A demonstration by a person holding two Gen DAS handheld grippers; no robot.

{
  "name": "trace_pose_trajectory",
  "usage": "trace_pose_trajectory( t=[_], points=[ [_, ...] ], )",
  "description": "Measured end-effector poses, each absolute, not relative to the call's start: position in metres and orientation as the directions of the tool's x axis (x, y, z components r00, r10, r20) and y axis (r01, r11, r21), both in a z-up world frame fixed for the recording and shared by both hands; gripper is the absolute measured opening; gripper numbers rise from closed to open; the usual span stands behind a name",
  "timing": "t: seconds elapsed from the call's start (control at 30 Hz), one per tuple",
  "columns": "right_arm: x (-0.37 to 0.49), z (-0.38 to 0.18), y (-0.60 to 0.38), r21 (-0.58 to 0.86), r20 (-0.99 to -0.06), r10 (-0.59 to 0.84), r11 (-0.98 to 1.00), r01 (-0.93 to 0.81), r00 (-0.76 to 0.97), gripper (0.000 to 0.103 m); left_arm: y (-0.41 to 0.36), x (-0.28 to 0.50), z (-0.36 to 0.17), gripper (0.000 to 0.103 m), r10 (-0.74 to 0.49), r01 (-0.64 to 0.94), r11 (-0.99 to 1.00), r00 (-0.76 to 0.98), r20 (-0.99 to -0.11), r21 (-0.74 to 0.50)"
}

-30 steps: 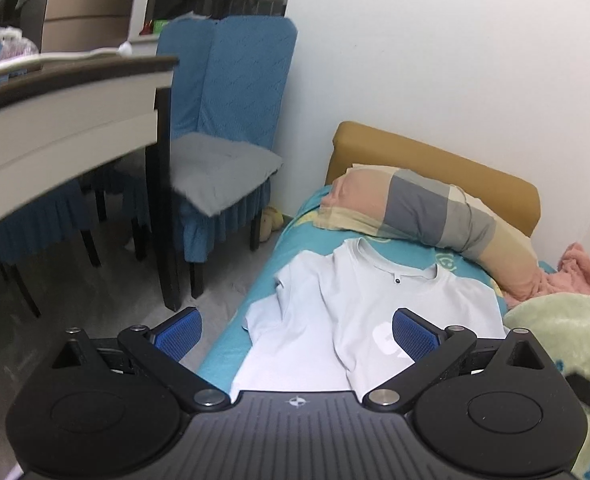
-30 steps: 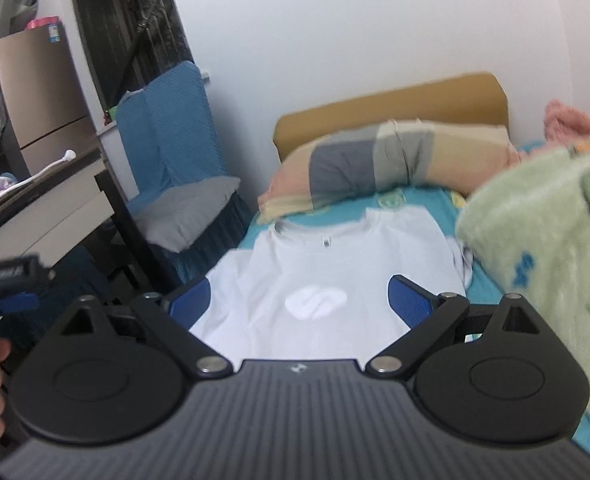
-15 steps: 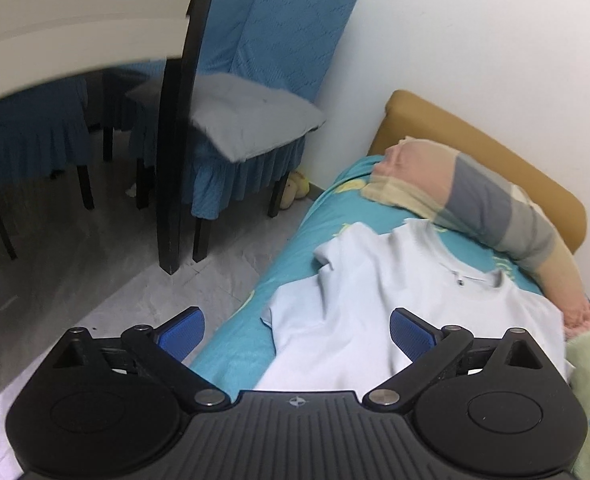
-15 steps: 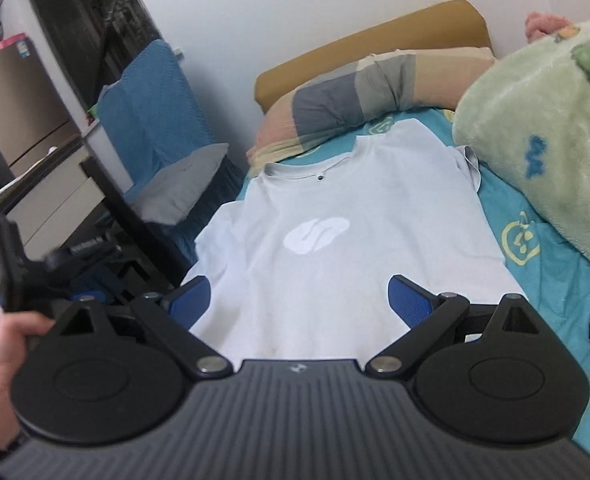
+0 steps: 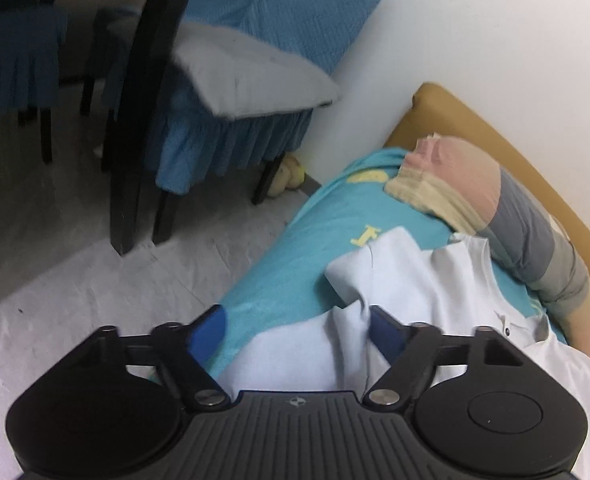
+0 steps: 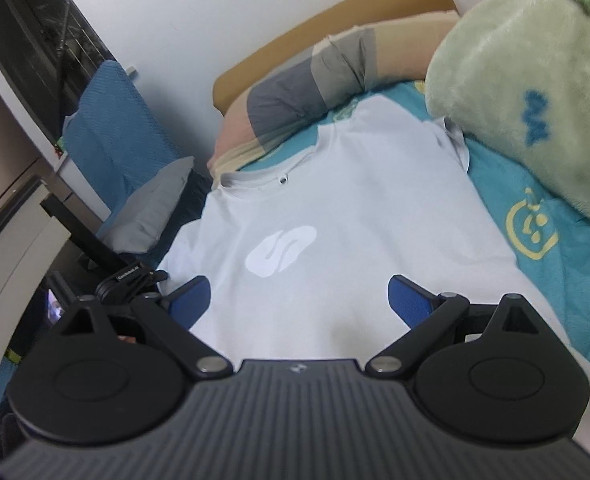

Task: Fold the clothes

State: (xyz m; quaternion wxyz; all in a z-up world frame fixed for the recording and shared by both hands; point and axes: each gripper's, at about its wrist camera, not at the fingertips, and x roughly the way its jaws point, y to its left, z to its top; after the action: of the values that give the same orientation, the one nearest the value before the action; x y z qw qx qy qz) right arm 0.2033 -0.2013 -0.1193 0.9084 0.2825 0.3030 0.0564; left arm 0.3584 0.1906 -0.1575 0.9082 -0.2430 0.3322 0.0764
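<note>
A pale blue T-shirt with a white logo lies face up on the teal bed sheet, collar toward the pillow. My right gripper hovers open above the shirt's lower middle, and nothing is between its fingers. Low at the bed's left edge, my left gripper is open at the shirt's left sleeve. A raised fold of sleeve cloth sits between its blue pads, and the jaws are not pressed on it. In the right wrist view the left gripper shows at the shirt's left edge.
A striped pillow lies against the tan headboard by the white wall. A fluffy green blanket is piled on the bed's right side. A blue-covered chair and a dark table leg stand on the grey floor left of the bed.
My left gripper has dropped and moved in to the shirt's left sleeve, its jaws a little narrower. My right gripper has come lower and closer over the shirt.
</note>
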Motion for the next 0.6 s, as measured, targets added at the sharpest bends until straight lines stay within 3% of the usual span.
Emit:
trace_pose_trajectory(
  t=[0.1, 0.13, 0.17, 0.23, 0.37, 0.47, 0.6],
  points=[
    [0.211, -0.127, -0.204, 0.558, -0.527, 0.285, 0.827, 0.073, 0.800, 0.097, 0.183, 0.367, -0.159, 0.032, -0.020, -0.269, 0.903, 0.754, -0.657, -0.337],
    [0.212, -0.129, -0.205, 0.562, -0.528, 0.287, 0.824, 0.075, 0.799, 0.097, 0.178, 0.369, -0.156, 0.015, -0.008, -0.261, 0.915, 0.751, -0.661, -0.307],
    [0.212, -0.130, -0.207, 0.567, -0.527, 0.288, 0.820, 0.079, 0.800, 0.097, 0.172, 0.371, -0.153, 0.007, 0.006, -0.252, 0.927, 0.748, -0.663, -0.277],
    [0.212, -0.132, -0.212, 0.578, -0.527, 0.285, 0.811, 0.091, 0.801, 0.097, 0.155, 0.371, -0.139, 0.006, 0.065, -0.234, 0.956, 0.755, -0.652, -0.175],
    [0.208, -0.129, -0.229, 0.589, -0.522, 0.239, 0.795, 0.143, 0.819, 0.097, 0.090, 0.360, -0.109, 0.005, 0.158, -0.088, 0.985, 0.820, -0.550, 0.151],
    [0.203, -0.126, -0.244, 0.592, -0.518, 0.192, 0.784, 0.188, 0.834, 0.097, 0.029, 0.341, -0.099, 0.005, 0.090, 0.073, 0.948, 0.873, -0.479, 0.311],
    [0.199, -0.122, -0.263, 0.598, -0.504, 0.129, 0.766, 0.238, 0.854, 0.097, -0.037, 0.323, -0.117, 0.005, -0.038, 0.247, 0.903, 0.861, -0.507, 0.352]
  ],
)
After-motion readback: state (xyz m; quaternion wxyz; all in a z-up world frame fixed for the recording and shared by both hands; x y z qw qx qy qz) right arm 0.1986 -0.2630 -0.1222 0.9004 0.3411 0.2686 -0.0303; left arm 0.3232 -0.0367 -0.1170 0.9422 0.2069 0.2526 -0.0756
